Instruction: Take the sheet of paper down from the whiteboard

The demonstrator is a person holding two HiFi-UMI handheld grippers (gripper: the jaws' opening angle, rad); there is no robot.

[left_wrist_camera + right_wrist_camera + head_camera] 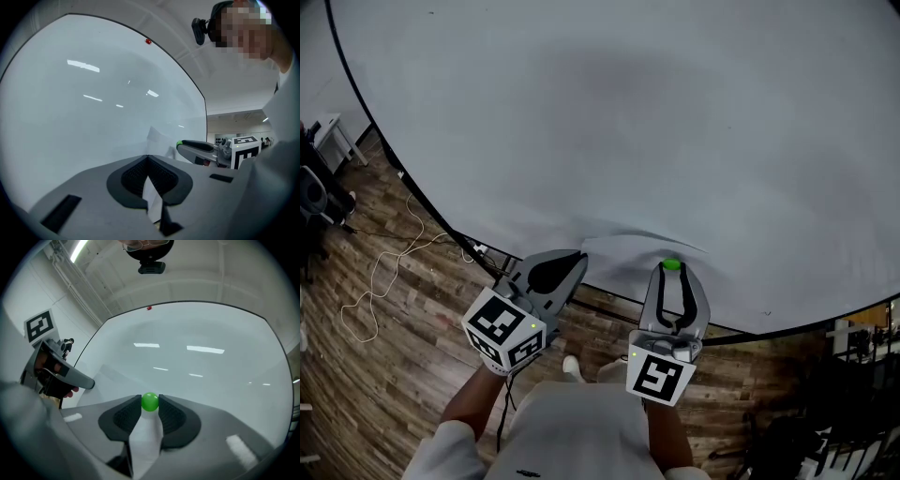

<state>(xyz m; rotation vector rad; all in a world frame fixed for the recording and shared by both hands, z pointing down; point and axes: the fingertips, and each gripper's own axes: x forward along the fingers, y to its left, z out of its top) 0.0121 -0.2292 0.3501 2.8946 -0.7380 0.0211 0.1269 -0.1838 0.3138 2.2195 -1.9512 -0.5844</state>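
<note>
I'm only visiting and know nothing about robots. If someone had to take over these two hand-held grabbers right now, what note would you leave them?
Left gripper: fingers shut on the edge of the sheet of paper.
Right gripper: fingers closed on the green magnet, which pins the paper to the whiteboard.
Done: both grips are taken.
Left to do: the paper is not yet off the board. Probably pull the magnet away with the right gripper, then draw the sheet off with the left.

Left gripper [578, 259], right gripper [673, 273] grey; sleeves [441, 450] white.
</note>
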